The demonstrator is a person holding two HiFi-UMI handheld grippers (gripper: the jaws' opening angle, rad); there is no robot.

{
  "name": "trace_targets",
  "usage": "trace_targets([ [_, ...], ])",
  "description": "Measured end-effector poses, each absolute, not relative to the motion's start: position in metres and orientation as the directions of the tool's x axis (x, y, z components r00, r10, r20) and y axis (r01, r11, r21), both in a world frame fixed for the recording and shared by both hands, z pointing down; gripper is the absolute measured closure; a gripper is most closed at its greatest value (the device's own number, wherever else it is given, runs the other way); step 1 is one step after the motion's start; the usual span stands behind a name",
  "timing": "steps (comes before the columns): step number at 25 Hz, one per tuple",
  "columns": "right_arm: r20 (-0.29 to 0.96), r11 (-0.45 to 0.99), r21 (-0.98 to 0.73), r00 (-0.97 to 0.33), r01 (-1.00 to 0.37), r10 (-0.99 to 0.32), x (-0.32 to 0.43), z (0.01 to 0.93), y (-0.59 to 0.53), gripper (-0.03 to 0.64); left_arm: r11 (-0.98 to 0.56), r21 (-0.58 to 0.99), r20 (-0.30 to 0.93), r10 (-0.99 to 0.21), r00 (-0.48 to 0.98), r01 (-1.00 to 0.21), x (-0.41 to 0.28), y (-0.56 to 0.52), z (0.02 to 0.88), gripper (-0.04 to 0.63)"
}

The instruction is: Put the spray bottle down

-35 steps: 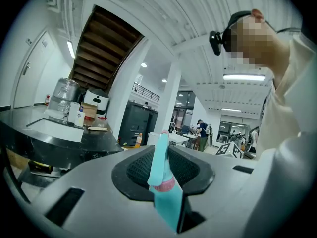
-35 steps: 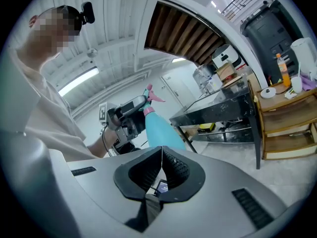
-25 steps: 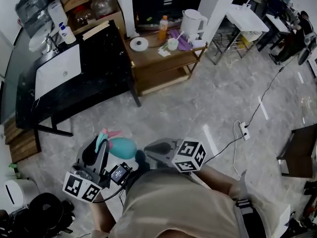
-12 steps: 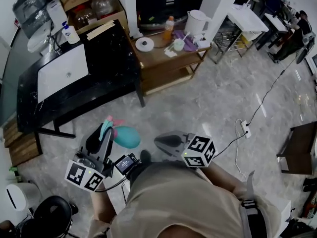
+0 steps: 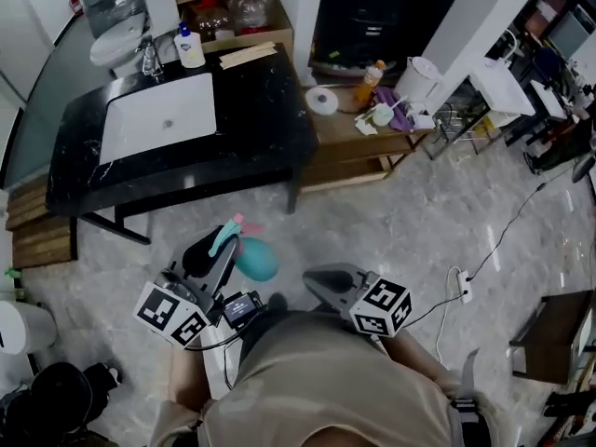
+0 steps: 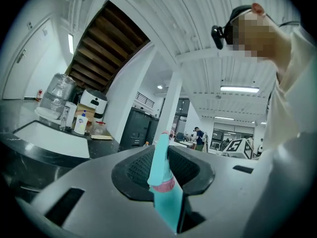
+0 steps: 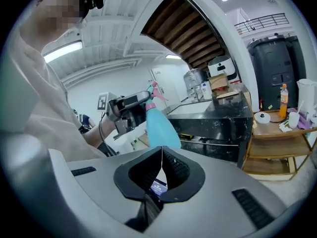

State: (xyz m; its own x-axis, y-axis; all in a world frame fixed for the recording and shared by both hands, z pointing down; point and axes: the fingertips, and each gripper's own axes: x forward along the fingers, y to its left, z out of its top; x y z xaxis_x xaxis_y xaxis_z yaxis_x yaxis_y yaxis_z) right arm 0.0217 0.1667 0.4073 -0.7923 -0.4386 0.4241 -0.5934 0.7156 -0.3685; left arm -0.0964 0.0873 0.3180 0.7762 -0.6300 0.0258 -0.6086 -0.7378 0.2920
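Gripping the teal spray bottle (image 5: 256, 261) by its neck, my left claw (image 5: 226, 238) hovers before the black counter (image 5: 261, 128); my right claw (image 5: 312, 278) is closed, empty.

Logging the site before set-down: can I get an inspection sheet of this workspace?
Surface: black counter with white sink.
Job's things: teal spray bottle held above the floor, not set down.
Clutter: soap bottle by the sink; tape roll and kettle on wooden side table.
Grippers: left tongs shut on the spray bottle's neck; right tongs shut, empty.
Cables: power strip and cord on floor.
Surroundings: grey marble floor.
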Motion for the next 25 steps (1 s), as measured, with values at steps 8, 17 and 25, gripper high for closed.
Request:
trace_targets([
  [8, 0.443, 0.768, -0.346, -0.816, -0.538, -0.372, -0.022, 0.41, 0.151, 0.595, -0.69, 0.28, -0.017, -0.699, 0.715, -0.667, -0.145, 0.079, 0.314, 0.503],
  [17, 0.447, 0.806, -0.321, -0.83, -0.498, -0.335, -0.045, 0.407, 0.138, 0.595, -0.696, 0.173, -0.063, -0.714, 0.697, -0.697, -0.148, 0.049, 0.297, 0.503],
  [25, 0.418, 0.799, -0.362, -0.85, -0.48, -0.322, -0.034, 0.407, 0.114, 0.595, -0.699, -0.004, -0.047, -0.714, 0.699, -0.715, -0.112, -0.021, 0.28, 0.505],
])
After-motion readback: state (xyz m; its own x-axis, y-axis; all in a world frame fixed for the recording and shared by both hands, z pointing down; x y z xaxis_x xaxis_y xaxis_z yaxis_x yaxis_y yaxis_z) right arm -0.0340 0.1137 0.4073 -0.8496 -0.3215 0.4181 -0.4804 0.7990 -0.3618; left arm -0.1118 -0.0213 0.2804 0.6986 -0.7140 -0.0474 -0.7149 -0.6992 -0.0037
